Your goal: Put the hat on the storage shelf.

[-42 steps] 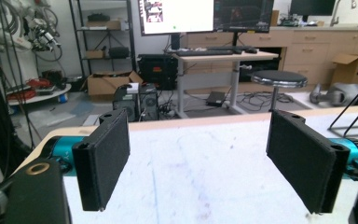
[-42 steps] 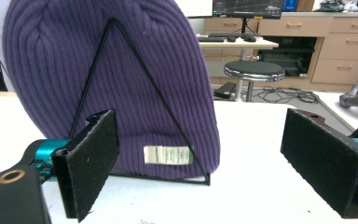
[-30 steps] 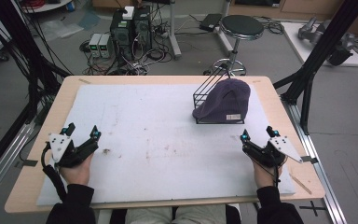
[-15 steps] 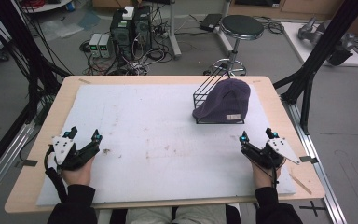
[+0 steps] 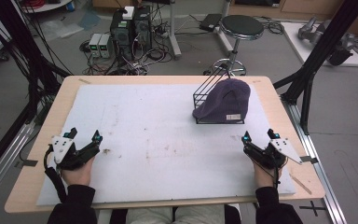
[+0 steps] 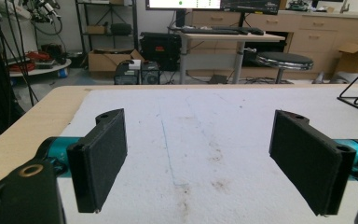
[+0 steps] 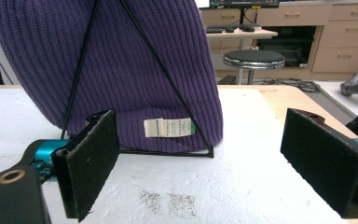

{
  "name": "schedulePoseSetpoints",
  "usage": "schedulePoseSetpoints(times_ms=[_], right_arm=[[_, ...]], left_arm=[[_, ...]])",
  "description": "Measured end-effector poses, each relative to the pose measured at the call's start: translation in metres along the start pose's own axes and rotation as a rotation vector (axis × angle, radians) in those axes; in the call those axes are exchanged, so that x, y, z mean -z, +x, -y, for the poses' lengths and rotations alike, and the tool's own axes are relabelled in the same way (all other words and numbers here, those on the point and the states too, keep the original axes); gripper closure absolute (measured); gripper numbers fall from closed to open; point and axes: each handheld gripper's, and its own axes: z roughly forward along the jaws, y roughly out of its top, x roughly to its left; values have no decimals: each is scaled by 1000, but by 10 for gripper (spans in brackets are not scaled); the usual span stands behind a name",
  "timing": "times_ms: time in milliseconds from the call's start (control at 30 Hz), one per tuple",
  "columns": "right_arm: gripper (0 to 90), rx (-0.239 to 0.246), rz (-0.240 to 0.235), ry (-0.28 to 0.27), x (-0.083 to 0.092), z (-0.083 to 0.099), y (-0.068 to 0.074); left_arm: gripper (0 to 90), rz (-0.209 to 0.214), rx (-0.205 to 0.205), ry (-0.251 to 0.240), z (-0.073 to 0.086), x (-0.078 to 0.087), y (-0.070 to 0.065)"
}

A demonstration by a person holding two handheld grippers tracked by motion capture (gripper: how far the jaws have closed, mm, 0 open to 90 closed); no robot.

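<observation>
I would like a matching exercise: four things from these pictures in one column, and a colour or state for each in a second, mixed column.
1. knit hat
2. wire rack
3. left gripper
4. foam sheet

a. white, stained
b. jaws open, nothing between them
c. purple, with a white label
d. black, partly under the hat

Pairs: 1-c, 2-d, 3-b, 4-a

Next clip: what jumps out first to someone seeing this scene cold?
A purple knit beanie draped over a black wire rack stands at the far right of the white foam board, its small label facing the person. The left gripper and right gripper rest at the near corners of the board, jaws wide open with nothing between them, the right one pointing at the beanie.
</observation>
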Motion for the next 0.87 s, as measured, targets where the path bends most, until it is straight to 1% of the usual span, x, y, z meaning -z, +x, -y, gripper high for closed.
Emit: schedulePoseSetpoints(times_ms=[167,467,500,567,667,700,867], right_arm=[[110,-2,-5,3,-1,0,-1],[110,0,-15,22,-2,1,0],[110,0,-16,23,-2,1,0],[110,2,-17,22,-3,1,0],[109,-2,-20,28,-4,1,0],[110,6,-25,27,-5,2,1],[110,10,-31,32,-6,2,2]], left_arm=[[195,7,6,5,0,0,-1],[199,11,0,19,1,-1,-1],[199,13,4,16,1,-1,-1],[204,17,-2,14,1,-1,-2],[205,17,-6,15,1,0,-2],[205,16,-7,17,1,0,-2],[205,10,1,13,1,2,0]])
